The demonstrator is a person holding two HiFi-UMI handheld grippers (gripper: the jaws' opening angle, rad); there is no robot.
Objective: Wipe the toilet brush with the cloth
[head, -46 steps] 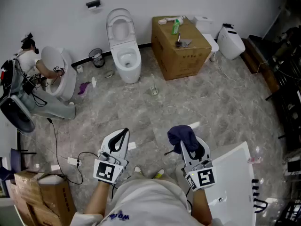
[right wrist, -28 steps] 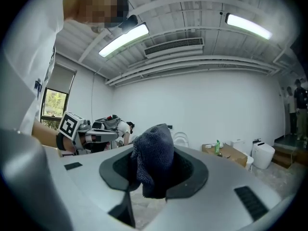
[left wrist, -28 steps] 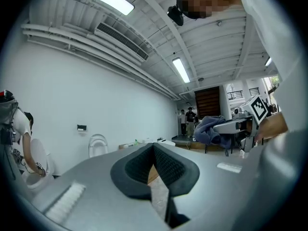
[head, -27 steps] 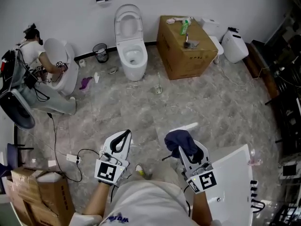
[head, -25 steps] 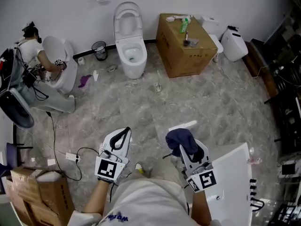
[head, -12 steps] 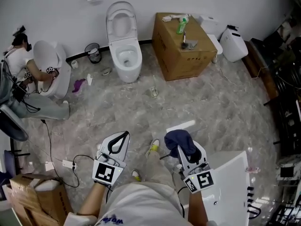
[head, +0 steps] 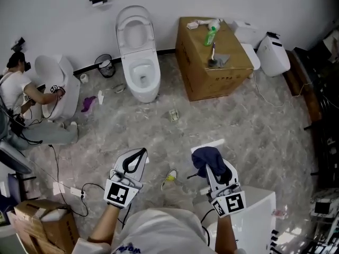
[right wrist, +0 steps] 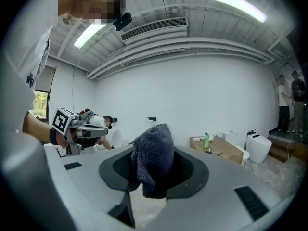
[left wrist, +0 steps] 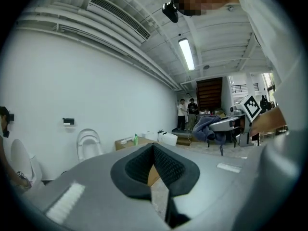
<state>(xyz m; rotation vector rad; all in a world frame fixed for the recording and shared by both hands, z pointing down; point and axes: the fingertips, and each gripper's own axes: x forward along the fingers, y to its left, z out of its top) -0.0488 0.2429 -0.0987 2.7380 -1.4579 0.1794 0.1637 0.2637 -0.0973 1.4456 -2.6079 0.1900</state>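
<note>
The cloth (head: 206, 156) drapes over the front of the right tool (head: 213, 163), so its jaw tips are covered in the head view. In the right gripper view the same dark fabric fills the gap and hides where the jaws meet. On the cardboard box (head: 193, 54), a thin dark item (head: 213, 54) lying by a grey scrap (head: 221, 61) is too small to identify. So is the small object (head: 173, 115) on the floor (head: 249, 126). The kneeling person (head: 16, 91) is partly cut off by the left edge. The white fixture (head: 257, 221) is cut off by the bottom edge, with the right forearm (head: 225, 237) over its near side. The distant figures (left wrist: 182, 113) in the left gripper view are too small to make out.
</note>
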